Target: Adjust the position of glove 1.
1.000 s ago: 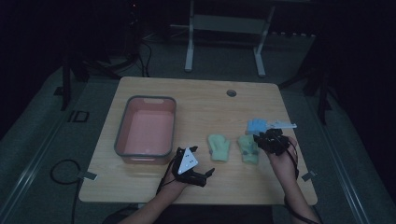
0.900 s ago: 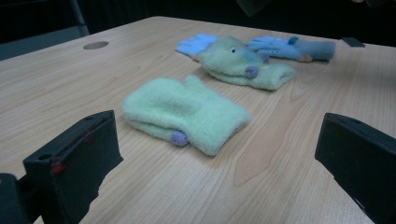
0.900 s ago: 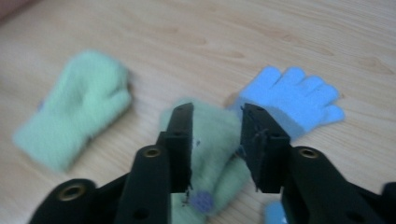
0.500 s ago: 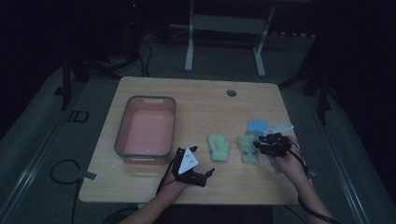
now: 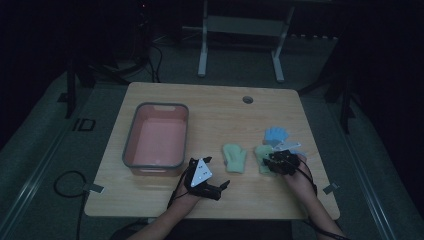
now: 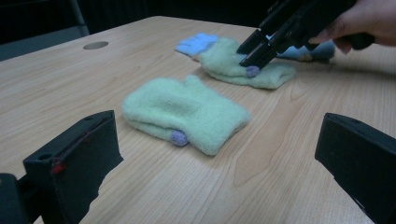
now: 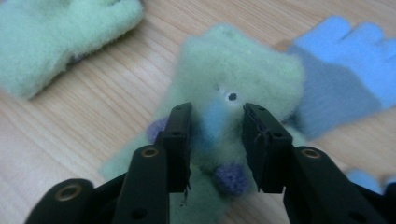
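Two pale green mittens lie on the wooden table. My right gripper has come down on the right mittten, its tips touching the fleece near a purple pompom. Its jaws have just been closing a little; fleece lies between them but the pads do not press on it. The left mitten lies flat in front of my left gripper, which rests wide open with nothing between its jaws.
A blue glove lies just beyond the right mitten, partly under it. A pink bin with a grey rim stands at the left. A cable hole sits near the table's far edge.
My right gripper has dropped from above the table onto the right green mitten. The left gripper and both mittens have stayed where they were.
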A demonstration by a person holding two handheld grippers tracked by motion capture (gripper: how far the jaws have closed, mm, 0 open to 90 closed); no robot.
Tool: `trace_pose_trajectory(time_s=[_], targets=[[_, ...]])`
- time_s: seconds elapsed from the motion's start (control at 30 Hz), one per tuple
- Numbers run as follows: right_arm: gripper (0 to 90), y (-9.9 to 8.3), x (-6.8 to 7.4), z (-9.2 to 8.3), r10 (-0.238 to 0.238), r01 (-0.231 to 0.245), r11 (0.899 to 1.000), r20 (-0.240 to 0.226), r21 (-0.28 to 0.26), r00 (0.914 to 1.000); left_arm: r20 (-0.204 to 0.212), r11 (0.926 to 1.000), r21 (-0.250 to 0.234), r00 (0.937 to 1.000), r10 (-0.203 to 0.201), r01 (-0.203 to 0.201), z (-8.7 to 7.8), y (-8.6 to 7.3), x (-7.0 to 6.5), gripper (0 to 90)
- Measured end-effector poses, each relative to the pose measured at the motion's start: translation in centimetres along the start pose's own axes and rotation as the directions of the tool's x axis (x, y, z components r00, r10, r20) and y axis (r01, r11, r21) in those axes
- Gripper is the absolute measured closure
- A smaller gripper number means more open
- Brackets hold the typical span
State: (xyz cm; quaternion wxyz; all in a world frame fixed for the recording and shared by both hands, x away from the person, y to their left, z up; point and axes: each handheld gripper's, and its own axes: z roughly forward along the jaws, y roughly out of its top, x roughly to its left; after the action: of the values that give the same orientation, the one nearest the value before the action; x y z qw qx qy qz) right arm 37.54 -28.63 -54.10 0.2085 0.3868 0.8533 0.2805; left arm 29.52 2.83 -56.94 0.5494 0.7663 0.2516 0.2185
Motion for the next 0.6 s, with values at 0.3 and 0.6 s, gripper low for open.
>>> trace_pose_trajectory(time_s=[0.3,0.6], targets=[[84.5,-0.1,1.0,0.0,0.032,-0.032,0.999,0.047,-0.004,0.9984,-0.002,1.0,0.0,1.0,-0.001,0.001,0.0,0.0,0.0,0.1],[85.9,2.1,1.6,-3.7,0.112,-0.106,0.99,0.069,-0.092,0.9913,-0.002,1.0,0.0,1.0,-0.004,0.004,0.0,0.0,0.0,0.1]])
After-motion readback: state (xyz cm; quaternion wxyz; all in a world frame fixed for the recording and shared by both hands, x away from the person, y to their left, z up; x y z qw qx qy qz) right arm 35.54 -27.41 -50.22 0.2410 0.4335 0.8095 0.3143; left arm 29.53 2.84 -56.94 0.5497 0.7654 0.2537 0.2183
